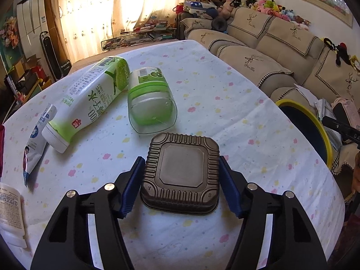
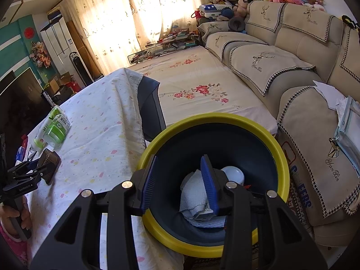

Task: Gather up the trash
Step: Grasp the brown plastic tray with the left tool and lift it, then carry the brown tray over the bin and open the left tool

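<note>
A dark brown ribbed plastic tray (image 1: pixel 182 173) lies upside down on the white dotted tablecloth (image 1: pixel 247 117). My left gripper (image 1: pixel 181 157) is shut on the tray, one blue pad against each side; the right wrist view shows the same grip (image 2: pixel 36 164) on the tray (image 2: pixel 50 160). Beyond it lie a green-and-white bottle (image 1: pixel 90 103), a clear cup with a green label (image 1: pixel 150 103), a blue-and-white wrapper (image 1: pixel 36 144) and a white tube (image 1: pixel 11 213). My right gripper (image 2: pixel 179 157) hangs open over the yellow-rimmed bin (image 2: pixel 225 118), which holds a crumpled paper towel (image 2: pixel 193 191) and a white cup (image 2: pixel 232 174).
The bin (image 1: pixel 324 132) stands off the table's right edge, by the beige sofa (image 2: pixel 292 72). A low bed with a floral sheet (image 2: pixel 198 83) lies behind the table. A person's hand (image 2: pixel 13 216) holds the left gripper's handle.
</note>
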Demonstrator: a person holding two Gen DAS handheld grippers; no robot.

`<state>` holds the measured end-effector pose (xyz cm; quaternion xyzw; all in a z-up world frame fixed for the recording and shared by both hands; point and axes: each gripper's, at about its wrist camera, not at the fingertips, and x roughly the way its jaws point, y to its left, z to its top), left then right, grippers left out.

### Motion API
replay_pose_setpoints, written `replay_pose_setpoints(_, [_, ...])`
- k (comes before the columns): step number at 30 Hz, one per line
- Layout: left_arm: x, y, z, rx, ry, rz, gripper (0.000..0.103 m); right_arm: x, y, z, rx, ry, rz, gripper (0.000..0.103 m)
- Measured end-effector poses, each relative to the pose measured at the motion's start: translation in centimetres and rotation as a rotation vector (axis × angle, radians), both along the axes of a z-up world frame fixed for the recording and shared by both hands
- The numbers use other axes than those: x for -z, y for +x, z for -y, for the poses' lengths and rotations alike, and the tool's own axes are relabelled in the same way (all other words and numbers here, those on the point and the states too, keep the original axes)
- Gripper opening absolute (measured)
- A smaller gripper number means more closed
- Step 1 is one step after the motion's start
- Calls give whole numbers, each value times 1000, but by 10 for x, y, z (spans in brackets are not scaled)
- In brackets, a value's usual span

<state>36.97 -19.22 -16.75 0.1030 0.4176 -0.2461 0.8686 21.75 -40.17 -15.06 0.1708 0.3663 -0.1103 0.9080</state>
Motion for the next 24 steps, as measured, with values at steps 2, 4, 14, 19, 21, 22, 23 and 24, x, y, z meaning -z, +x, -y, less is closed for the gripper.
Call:
replay_pose_setpoints(2, [-4,-4,0,1,0,12,64,-1,-1,0,-2,1,3,38])
replay_pose_setpoints(4, [-12,-9,0,6,-1,28,64,-1,-3,0,-2,3,5,38])
replay_pose_setpoints(14, [-49,-48,32,100,-9,101,64,2,-18,12,21,17,2,38])
replay_pose_setpoints(19, [-60,-61,68,165,-11,112,64,2,-31,28,50,29,14,38])
replay_pose_setpoints(21, [-62,-65,83,191,-11,112,64,3,-39,38,71,35,20,38])
replay_pose_setpoints(22, [-63,-66,90,202,-10,111,64,4,-42,42,80,38,22,38])
replay_pose_setpoints(23, [-63,-68,99,215,-8,110,64,5,-46,47,91,43,25,38])
replay_pose_setpoints(24, [-64,-69,106,225,-7,109,64,6,-50,52,101,47,26,38])
